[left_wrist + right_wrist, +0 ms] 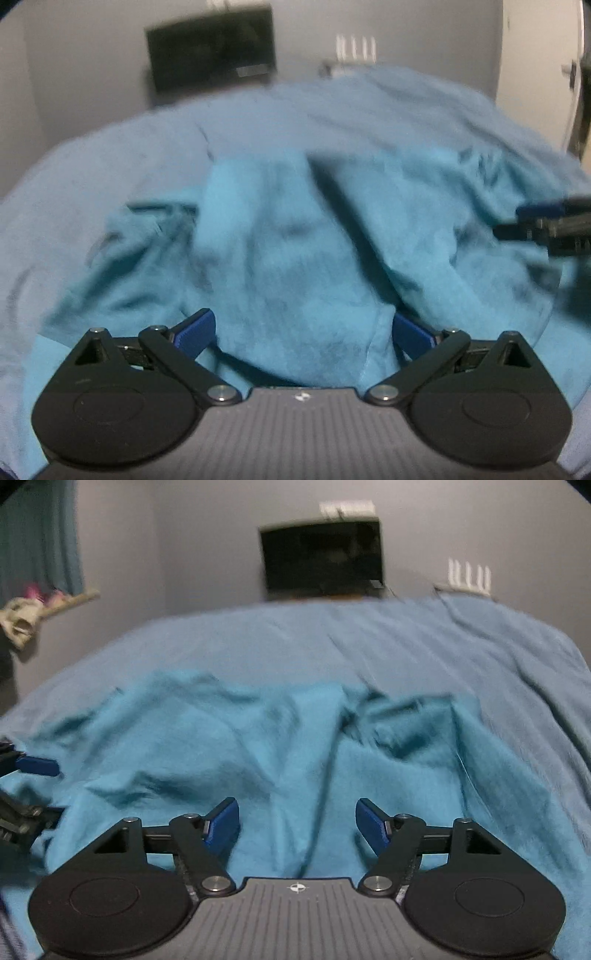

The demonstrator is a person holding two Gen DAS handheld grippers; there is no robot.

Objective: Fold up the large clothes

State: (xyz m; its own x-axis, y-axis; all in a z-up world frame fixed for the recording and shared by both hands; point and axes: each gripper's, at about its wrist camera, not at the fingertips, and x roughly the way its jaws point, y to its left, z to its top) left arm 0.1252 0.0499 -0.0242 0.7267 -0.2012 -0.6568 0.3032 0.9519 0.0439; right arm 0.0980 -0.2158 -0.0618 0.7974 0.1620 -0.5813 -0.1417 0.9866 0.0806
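The teal garment [258, 746] lies crumpled on the bed [406, 646], near its front edge. It looks soft, light and floppy; best pinched at a hem or corner. Both hand-held grippers, left [303, 332] and right [297, 823], are spread over cloth, pinching nothing.

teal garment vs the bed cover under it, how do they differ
The teal garment is brighter and heavily rumpled; the bed cover is a duller grey-blue and lies mostly smooth. The garment lies on top, near the grippers; the cover spreads far wider beneath. Both are soft blue fabric.
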